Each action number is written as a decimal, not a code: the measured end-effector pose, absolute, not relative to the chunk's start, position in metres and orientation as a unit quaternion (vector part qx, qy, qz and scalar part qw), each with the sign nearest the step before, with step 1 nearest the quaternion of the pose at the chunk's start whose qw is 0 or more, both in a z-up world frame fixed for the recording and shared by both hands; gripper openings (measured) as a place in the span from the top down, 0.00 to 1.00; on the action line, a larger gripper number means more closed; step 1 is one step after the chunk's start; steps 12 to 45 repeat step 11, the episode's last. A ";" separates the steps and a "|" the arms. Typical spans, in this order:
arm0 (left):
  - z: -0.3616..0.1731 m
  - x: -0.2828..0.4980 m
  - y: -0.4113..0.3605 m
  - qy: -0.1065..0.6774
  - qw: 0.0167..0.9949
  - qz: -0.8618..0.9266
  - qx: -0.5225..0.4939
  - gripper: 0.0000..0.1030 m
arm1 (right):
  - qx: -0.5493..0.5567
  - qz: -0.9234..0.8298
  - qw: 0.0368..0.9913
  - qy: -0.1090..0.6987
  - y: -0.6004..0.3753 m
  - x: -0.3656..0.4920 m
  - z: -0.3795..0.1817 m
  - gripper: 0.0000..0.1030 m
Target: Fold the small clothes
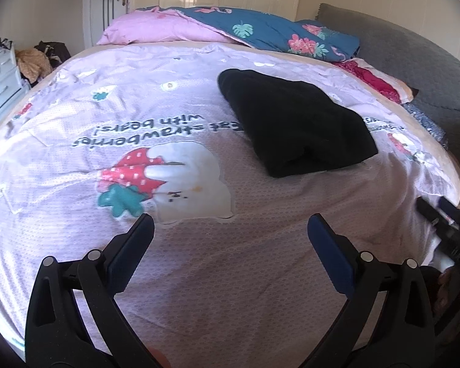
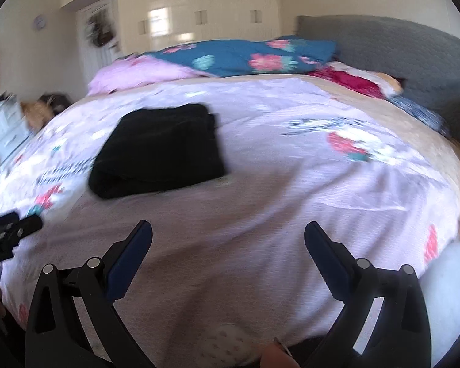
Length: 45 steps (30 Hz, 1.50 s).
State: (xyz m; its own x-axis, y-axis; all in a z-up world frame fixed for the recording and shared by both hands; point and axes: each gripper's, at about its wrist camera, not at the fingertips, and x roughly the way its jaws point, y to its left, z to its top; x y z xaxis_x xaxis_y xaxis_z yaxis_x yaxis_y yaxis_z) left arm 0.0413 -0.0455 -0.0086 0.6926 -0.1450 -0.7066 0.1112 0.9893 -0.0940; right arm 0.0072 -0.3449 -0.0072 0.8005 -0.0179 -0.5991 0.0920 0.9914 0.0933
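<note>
Since the black garment [image 1: 294, 125] already lies folded into a compact block on the pink bedspread [image 1: 199, 276], well ahead of both tools, neither needs a hold on it. Left tongs [image 1: 231, 225] and right tongs [image 2: 228, 231] hover spread wide and empty above the bed, likely because this fold looks finished.

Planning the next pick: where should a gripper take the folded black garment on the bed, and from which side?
Take the folded black garment at its near end, where the rolled fold stands thick off the pink bedspread. Probably come in low from the near bed edge, jaws above and below the fold. The left gripper and right gripper are both open, empty.
</note>
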 end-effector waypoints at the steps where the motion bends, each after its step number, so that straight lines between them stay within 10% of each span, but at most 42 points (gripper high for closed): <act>1: -0.009 0.042 -0.040 0.391 0.917 -0.068 -0.026 0.09 | 0.073 -0.046 0.946 0.314 -0.358 0.005 -0.005 0.04; 11: -0.007 0.092 0.192 0.399 0.898 0.163 -0.090 0.09 | 0.168 -0.447 0.818 0.322 -0.636 -0.067 -0.042 0.04; 45: -0.007 0.092 0.192 0.399 0.898 0.163 -0.090 0.09 | 0.168 -0.447 0.818 0.322 -0.636 -0.067 -0.042 0.04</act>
